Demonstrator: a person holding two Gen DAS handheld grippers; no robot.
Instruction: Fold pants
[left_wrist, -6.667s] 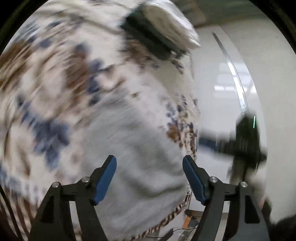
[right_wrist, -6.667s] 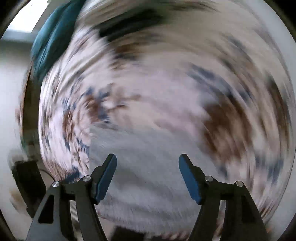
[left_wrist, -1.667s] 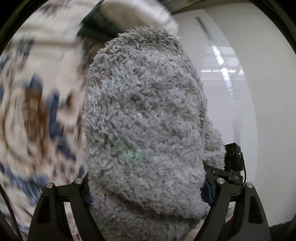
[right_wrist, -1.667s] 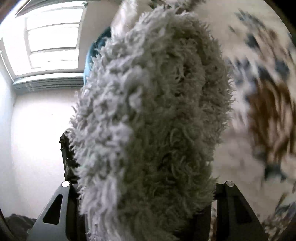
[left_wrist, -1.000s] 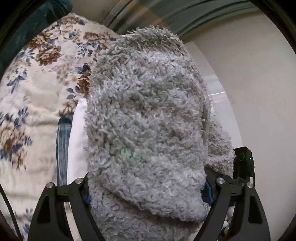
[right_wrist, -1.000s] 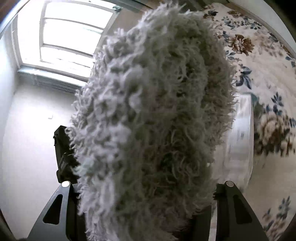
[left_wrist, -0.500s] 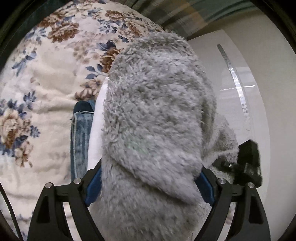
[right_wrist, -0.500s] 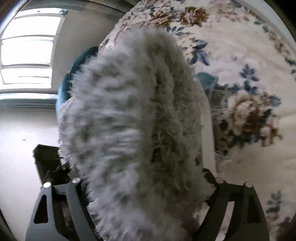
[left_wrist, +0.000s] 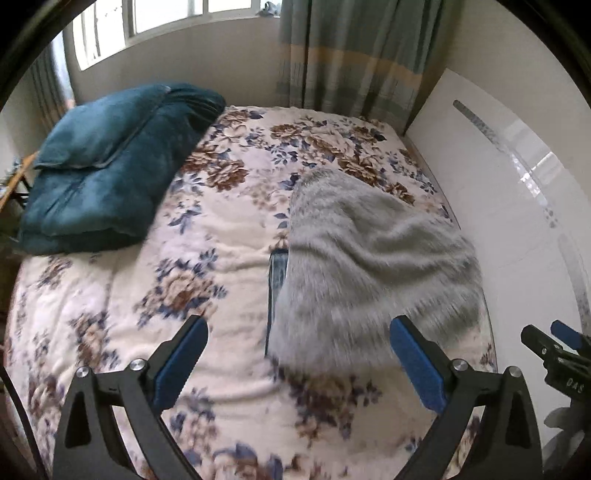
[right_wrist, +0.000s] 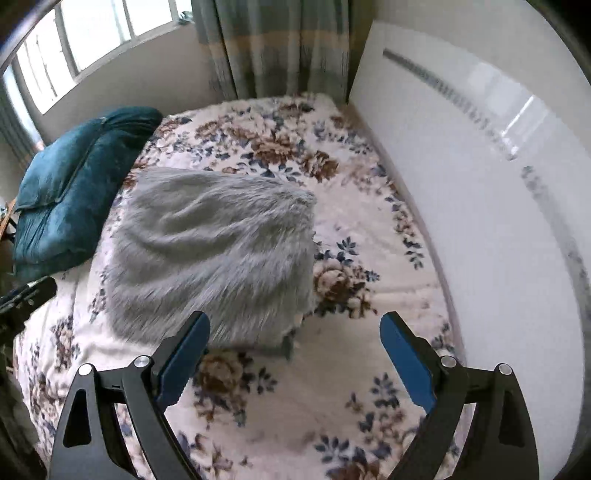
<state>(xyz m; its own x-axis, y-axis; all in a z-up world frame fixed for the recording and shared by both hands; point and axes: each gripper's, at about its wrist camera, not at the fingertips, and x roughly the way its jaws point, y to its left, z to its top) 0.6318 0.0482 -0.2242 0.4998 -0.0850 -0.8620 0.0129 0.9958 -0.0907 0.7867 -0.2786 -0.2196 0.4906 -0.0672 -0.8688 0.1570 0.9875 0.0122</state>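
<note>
The grey fluffy pants lie folded in a heap on the floral bed cover. A strip of blue denim shows under their edge. My left gripper hovers above and short of the pants, its jaws opening with nothing between them. My right gripper also hangs above the near edge of the pants, jaws opening and empty. The right gripper shows at the right edge of the left wrist view, and the left gripper shows blurred at the left edge of the right wrist view.
A folded teal quilt lies at the bed's far left. A glossy white panel runs along the right side of the bed. Striped curtains and a window stand behind.
Both grippers held the grey pants close to the cameras. Now the pants lie on the bed, both sets of jaws stand wide, and both grippers have drawn back and up.
</note>
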